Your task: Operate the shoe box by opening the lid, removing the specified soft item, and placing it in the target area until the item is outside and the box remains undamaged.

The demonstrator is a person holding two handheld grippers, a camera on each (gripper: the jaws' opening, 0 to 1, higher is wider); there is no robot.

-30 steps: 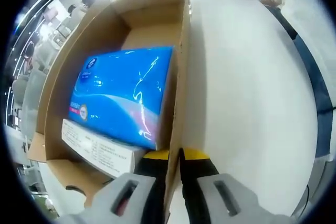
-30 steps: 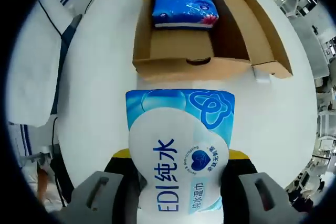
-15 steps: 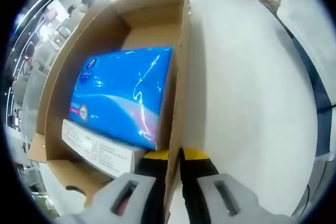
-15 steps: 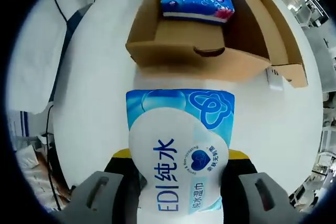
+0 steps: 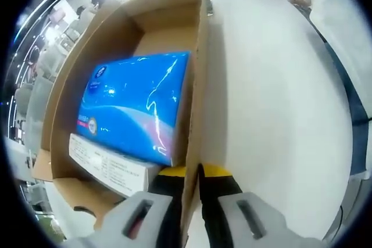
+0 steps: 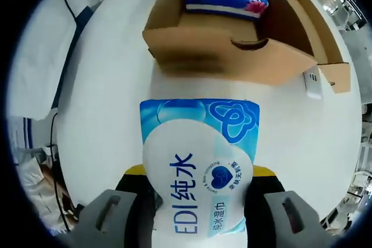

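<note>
- Between the jaws of your right gripper (image 6: 199, 201) sits a soft wipes pack (image 6: 197, 166), pinched at both sides; the jaws are closed onto it.
- On its white front panel you can read "EDI" and "纯水" in blue, with a small blue heart badge beside them; the smaller print is too fine to read. The top of the pack is light blue with a looped emblem.
- Just beyond the pack, on the white table (image 6: 110, 85), stands the open cardboard shoe box (image 6: 232, 56), so the pack is outside it.
- At your left gripper (image 5: 195, 193), the jaws are nearly together, clamped on the shoe box's side wall (image 5: 195, 114).
- Inside the box lies a blue tissue pack (image 5: 136, 105) resting on a white labelled packet (image 5: 107, 164); its print is illegible.
</note>
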